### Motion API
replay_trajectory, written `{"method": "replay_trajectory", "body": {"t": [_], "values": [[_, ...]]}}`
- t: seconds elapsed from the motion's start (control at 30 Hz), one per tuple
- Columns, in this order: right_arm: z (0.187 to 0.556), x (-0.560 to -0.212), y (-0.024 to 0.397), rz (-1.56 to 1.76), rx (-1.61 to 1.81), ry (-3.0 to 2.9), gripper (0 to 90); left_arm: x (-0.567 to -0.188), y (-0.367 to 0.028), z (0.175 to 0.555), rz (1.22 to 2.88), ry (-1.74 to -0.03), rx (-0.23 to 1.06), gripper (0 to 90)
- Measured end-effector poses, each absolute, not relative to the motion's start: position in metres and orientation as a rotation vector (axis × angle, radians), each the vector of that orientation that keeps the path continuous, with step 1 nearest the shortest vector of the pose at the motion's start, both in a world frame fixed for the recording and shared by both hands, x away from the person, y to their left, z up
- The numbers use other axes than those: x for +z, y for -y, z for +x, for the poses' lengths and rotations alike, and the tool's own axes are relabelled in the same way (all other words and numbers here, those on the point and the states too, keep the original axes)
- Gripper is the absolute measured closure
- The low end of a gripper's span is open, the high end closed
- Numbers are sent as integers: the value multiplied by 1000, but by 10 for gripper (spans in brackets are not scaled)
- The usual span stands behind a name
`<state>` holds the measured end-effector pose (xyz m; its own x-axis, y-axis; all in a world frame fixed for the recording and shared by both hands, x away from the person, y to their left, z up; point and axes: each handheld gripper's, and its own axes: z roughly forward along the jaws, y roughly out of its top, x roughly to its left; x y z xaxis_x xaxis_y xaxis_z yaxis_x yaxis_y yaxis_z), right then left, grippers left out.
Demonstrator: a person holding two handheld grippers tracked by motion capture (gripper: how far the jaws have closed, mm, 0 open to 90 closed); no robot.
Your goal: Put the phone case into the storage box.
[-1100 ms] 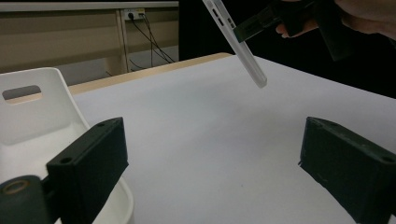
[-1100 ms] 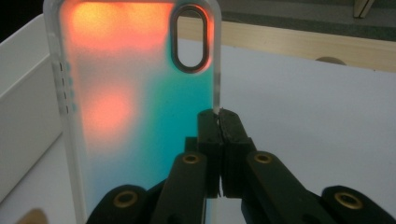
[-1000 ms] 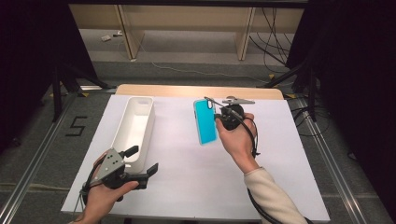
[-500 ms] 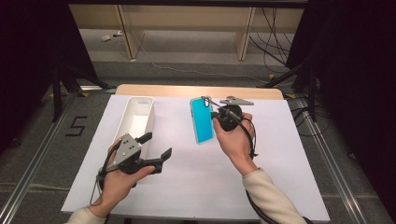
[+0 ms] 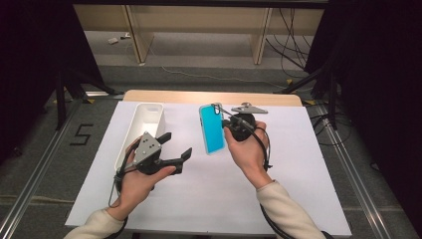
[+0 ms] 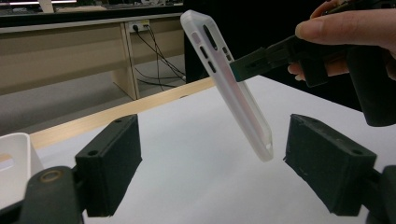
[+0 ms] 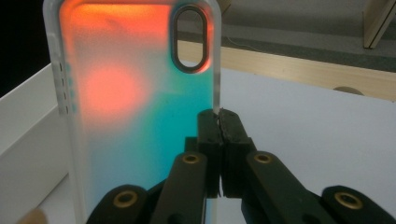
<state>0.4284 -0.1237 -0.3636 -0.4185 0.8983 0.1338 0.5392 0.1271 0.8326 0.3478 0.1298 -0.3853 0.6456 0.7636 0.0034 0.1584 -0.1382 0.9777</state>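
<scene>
A person at a white counter [image 5: 298, 199] holds a phone case [image 5: 212, 128] above it in the right gripper [image 5: 222, 118], whose 2 jaws are clenched on the case's right edge; the right gripper view shows the case [image 7: 140, 121] glowing orange and teal, pinched just below the camera cut-out. The left gripper [image 5: 175, 149] sits at the near left, beside a white tray [image 5: 144, 117], released with nothing between its jaws, which have just been closing a little. In the left gripper view the case [image 6: 229, 84] hangs tilted, its lower end between the 2 black pads [image 6: 112, 163] but touching neither. The step in hand looks like a hand-over or a 2-gripper hold. The next move likely calls for the left gripper to rise toward the case's lower end and close squarely on its thin edge without twisting it.
</scene>
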Motion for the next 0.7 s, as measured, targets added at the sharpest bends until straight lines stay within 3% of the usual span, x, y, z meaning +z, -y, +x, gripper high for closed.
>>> {"method": "replay_trajectory", "body": {"t": [0.43,0.7], "values": [[425,-364,116,1349,1211,-2014,893,-381,-113,353,1673,-768,623,241],[421,-363,112,1337,1219,-2006,893,-377,-105,357,1690,-772,653,339]]}}
